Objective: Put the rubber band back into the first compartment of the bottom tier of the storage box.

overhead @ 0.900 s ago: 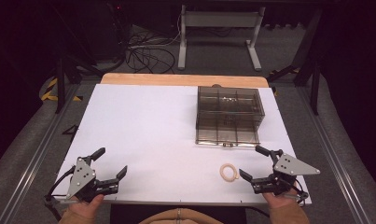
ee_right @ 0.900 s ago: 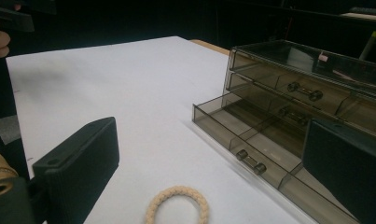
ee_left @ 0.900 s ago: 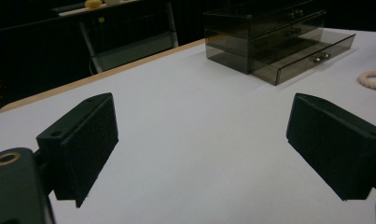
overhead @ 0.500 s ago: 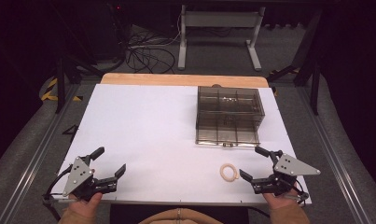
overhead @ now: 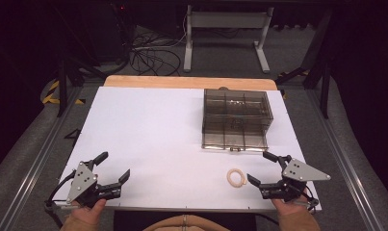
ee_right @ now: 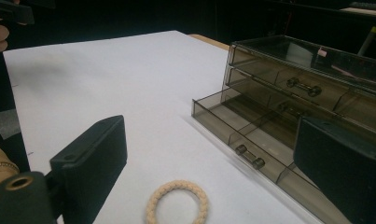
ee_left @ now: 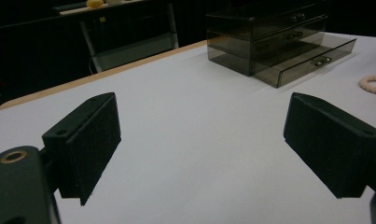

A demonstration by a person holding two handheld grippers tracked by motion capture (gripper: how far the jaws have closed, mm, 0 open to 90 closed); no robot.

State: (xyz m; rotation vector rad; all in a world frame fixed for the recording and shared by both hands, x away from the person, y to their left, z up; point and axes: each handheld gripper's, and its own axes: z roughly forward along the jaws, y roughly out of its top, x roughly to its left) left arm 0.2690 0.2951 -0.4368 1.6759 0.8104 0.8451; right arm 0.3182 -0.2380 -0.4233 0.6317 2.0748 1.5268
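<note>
Your left gripper (overhead: 115, 168) near-left on white table (overhead: 153, 125), jaws wide apart, empty. Your right gripper (overhead: 261, 169) near-right, jaws wide, empty. Beige braided ring (overhead: 236, 177) just left of it. Farther right: smoky drawer box (overhead: 236, 118), bottom drawer pulled out.

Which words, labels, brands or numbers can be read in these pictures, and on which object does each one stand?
None can be read.
Drawer box: no print visible; a small pale tag seen through its top is too blurred to read.
Braided ring: no marking.
Left tool and right tool: no brand or number visible on the plates or jaws.
Yellow and black striped marking beside the table: a pattern, not text.
</note>
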